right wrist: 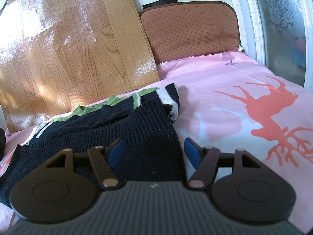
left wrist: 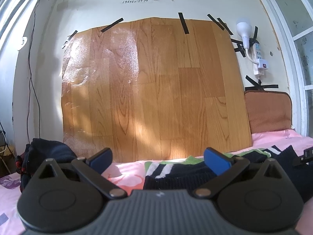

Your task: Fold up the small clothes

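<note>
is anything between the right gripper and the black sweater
Nothing visible. The right gripper is open with the black sweater already lying between its fingers, on the pink sheet.

The near hem of the black knit sweater (right wrist: 109, 129) is hidden under the body of the right gripper (right wrist: 153, 152), and its left portion is cut off by the frame edge. In the left wrist view, the left gripper (left wrist: 158, 159) covers the sweater's near part. Left of that gripper, a dark garment pile (left wrist: 42, 156) is partly blocked. The handwriting on the wall (left wrist: 135, 0) ahead is too small to read.
</note>
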Demonstrator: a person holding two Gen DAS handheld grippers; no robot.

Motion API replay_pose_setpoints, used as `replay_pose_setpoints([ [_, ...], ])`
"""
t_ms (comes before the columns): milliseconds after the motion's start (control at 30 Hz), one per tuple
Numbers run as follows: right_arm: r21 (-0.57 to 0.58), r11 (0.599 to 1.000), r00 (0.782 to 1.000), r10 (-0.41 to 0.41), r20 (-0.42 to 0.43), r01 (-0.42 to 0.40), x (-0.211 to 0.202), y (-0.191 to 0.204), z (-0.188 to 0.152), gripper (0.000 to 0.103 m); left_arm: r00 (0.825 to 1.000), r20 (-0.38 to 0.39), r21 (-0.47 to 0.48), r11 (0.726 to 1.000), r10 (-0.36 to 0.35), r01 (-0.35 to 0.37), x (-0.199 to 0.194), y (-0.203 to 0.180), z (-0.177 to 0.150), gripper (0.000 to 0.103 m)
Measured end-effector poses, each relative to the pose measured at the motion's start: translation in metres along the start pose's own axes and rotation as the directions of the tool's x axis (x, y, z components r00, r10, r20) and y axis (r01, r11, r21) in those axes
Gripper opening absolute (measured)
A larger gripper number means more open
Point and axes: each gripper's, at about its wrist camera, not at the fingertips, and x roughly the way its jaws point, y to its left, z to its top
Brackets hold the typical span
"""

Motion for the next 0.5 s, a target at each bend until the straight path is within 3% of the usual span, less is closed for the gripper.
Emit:
replay_pose_setpoints([
  [500,0.001,1.000,1.000,-0.001,0.001,0.001,-0.0004,0.0001,0.0002,0.070,0.996,-0.073,0.067,0.996,-0.050,0.055,0.0059,-0.0101,0.0001,0.103],
])
